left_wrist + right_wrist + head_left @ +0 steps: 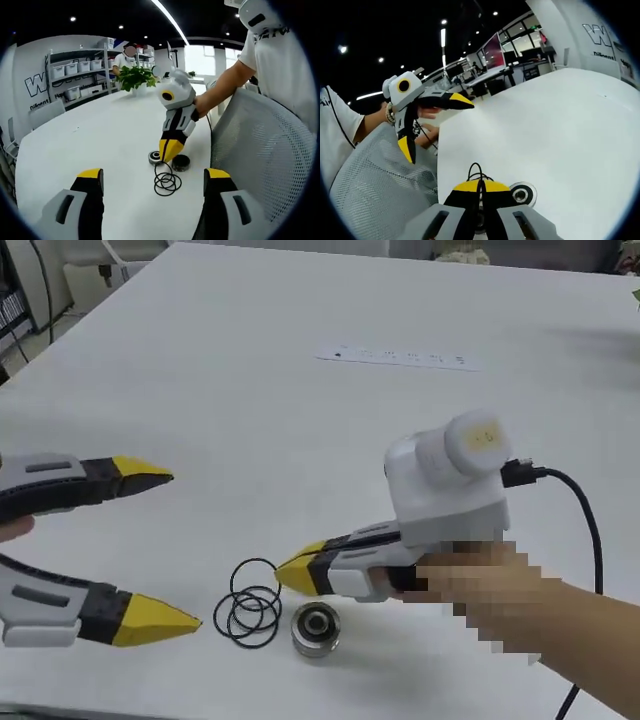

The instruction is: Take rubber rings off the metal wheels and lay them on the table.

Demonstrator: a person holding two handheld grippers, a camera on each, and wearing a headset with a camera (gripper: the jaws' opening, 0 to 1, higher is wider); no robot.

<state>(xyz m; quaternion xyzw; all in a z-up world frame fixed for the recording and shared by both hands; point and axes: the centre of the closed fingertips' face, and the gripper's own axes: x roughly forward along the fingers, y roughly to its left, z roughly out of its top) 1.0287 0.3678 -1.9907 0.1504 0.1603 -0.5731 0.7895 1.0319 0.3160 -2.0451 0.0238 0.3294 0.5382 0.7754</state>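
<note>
So: right gripper (290, 575) was pressed together, tips just beside the wheel (315, 628) (couldn't tell if they pinched a ring). Rings (252, 607) lay on the table (300, 420) left of the wheel. Left gripper (186, 549) was spread wide, further left.

Large outlined letter "W" on the white far wall (37, 85); the smaller line beneath begins "Dili", the remainder unclear. Print on the white paper strip (400, 357) on the white table (250, 390) is illegible.
</note>
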